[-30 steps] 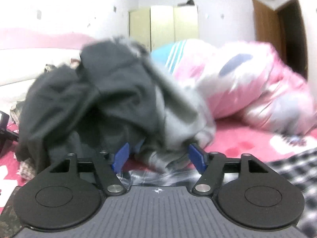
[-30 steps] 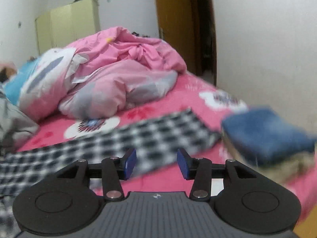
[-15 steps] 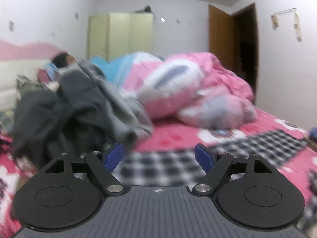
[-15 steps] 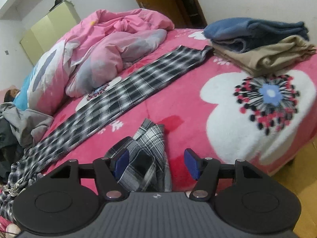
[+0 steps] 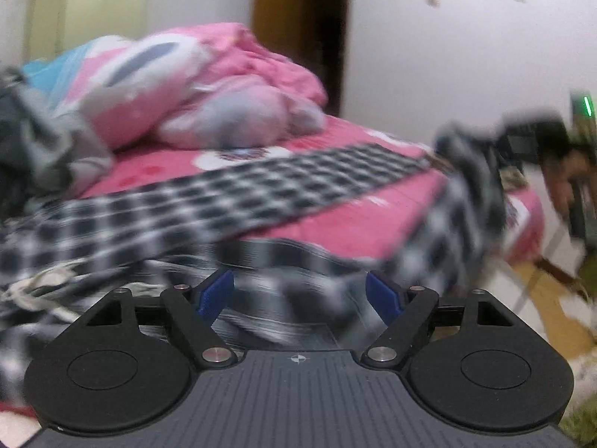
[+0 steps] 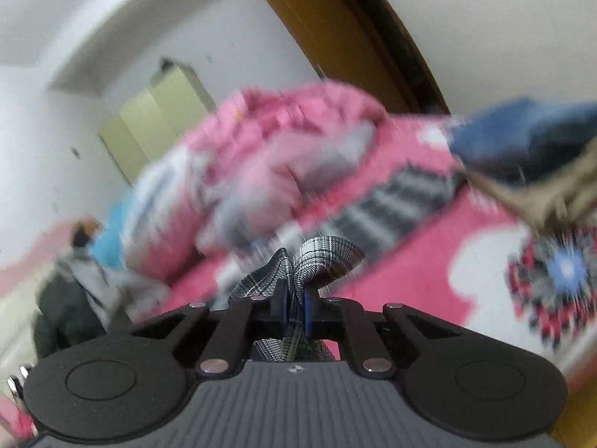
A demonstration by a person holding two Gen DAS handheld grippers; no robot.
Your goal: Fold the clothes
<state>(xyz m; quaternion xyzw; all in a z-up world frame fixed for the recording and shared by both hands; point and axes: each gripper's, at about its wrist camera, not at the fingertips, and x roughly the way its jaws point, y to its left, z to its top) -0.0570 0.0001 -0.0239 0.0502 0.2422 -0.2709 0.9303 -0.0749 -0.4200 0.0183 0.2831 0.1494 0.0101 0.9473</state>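
A long black-and-white checked garment [image 5: 298, 179] lies stretched across the pink bed cover [image 5: 354, 220], much blurred. Its right end [image 5: 470, 179] hangs lifted off the bed edge. My left gripper [image 5: 300, 287] is open just above the near, rumpled part of the garment, and its blue pads [image 5: 216, 293] press on nothing. In the right wrist view my right gripper [image 6: 296, 298] is closing, its pads pinched on a fold of the checked cloth [image 6: 328, 257] that bulges up past the fingertips.
A pink quilt [image 5: 224, 86] is heaped at the back of the bed. Dark and grey clothes [image 5: 33, 138] are piled on the left. A folded blue garment [image 6: 522, 138] sits on a tan one [image 6: 559, 194] at the right. Brown door [image 5: 298, 37] behind.
The left wrist view swung right, from the dark clothes pile to the checked garment. The right gripper went from open over the checked fold to shut on it, and its view tilted.
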